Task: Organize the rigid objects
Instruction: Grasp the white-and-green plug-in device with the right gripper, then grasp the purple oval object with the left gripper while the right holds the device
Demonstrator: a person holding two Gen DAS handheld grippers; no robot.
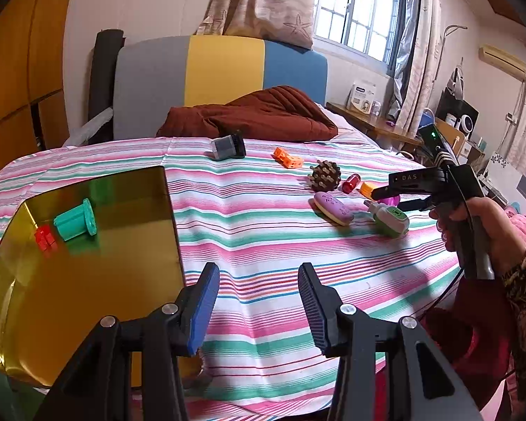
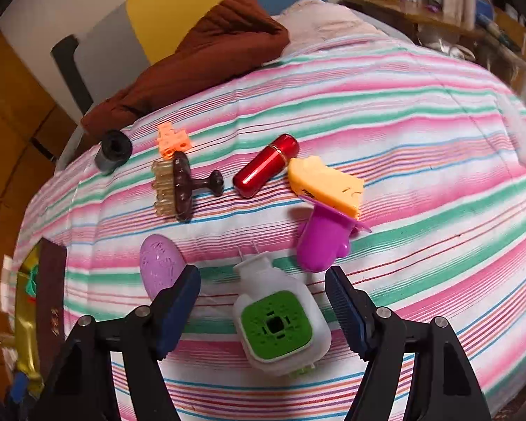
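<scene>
Two hand-held grippers, both spread: right hand-held gripper [image 2: 263, 307] astride (not touching) the white-and-green plug-in [image 2: 280, 322], left hand-held gripper [image 1: 258, 310] empty.

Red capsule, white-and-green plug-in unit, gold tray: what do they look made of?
Red capsule: probably metal or lacquered plastic; mirror-gloss, with a sharp streak highlight and a gold band.
White-and-green plug-in unit: moulded plastic; the white shell looks slightly translucent and satin, the green grille matte, with two thin prongs at the top.
Gold tray: polished metal or mirrored plastic; it reflects the teal spool standing in it.
</scene>
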